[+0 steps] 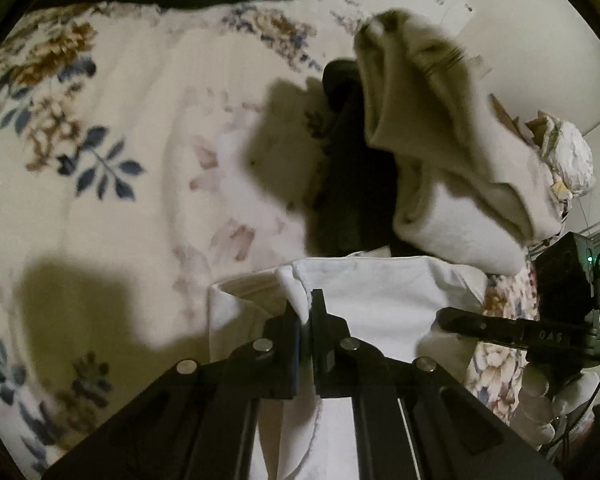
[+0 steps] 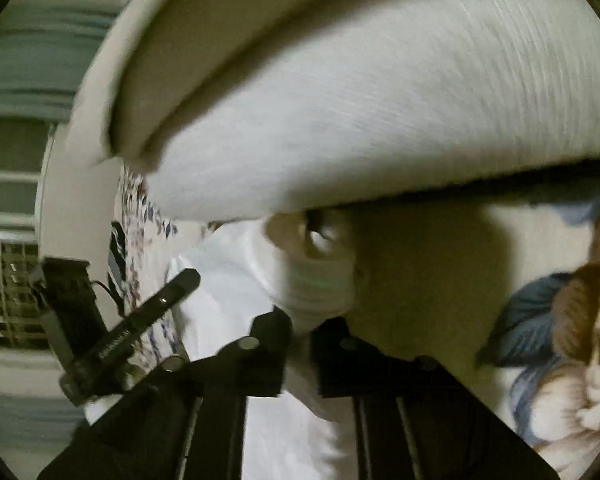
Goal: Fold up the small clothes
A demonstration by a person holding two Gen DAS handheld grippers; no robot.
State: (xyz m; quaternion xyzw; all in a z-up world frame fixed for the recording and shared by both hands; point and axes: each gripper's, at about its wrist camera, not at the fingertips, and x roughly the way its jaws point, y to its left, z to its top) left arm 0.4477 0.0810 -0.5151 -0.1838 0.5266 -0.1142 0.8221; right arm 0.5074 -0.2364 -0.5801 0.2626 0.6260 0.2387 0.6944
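Left wrist view: left gripper (image 1: 307,312) fingers pinch the white garment (image 1: 364,292) edge above the floral bed (image 1: 112,152). Right gripper (image 2: 300,328) fingers clamp a ribbed white sock (image 2: 316,280); no containers visible.

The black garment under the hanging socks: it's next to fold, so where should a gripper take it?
Judging by its pose, grip the black garment at its exposed left edge, coming from the bedspread side; the white socks cover its right.

left gripper (image 1: 307,312): jaws closed together, pinching white fabric
right gripper (image 2: 300,320): jaws nearly together, clamping white cloth
right hand (image 1: 556,400): white-gloved, on the handle
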